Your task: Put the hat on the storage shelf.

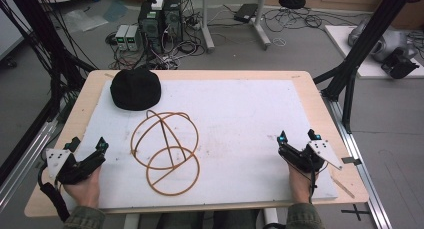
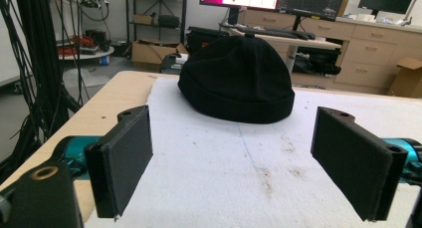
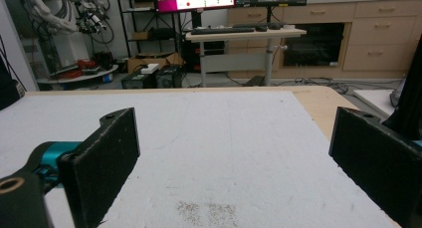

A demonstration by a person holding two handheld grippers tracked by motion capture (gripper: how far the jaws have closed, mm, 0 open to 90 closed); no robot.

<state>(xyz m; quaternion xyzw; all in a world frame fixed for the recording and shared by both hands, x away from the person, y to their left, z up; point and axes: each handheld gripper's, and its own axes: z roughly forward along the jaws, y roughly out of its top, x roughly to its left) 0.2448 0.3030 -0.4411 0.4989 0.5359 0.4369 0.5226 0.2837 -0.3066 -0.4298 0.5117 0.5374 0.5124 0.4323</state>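
While both tools rest at the near corners of the bench (image 1: 310, 89), nothing is yet in hand, so the step looks like the opening reach. A white mat (image 1: 240, 119) covers most of the bench, stained here and there.

On the mat, toward the far left, sits the black hat (image 1: 135, 89), a soft beanie resting dome-up. In the left gripper view the hat (image 2: 237, 78) lies straight ahead between the jaws and well apart from them. Just nearer than the hat, left of the middle, lies the wire stand (image 1: 165, 151), a frame of thin tan hoops with a ring base; it appears tipped on its side, its far hoops close to the hat's brim.

The left tool (image 1: 86, 151) is spread wide, with only bare mat between its pads. The right tool (image 1: 297, 137) is likewise spread wide and aimed over bare mat; in the right gripper view its jaws frame nothing but the mat (image 3: 224, 148).

My guess is that the hat is meant to go over the stand. To do this well, the left tool should go forward low, take the brim's doubled edge rather than the crown, and close on a good fold of cloth, since a thin pinch of knit may slip. The right tool would best steady the stand by one hoop near its base ring, because the light frame is likely to roll or skid when nudged.
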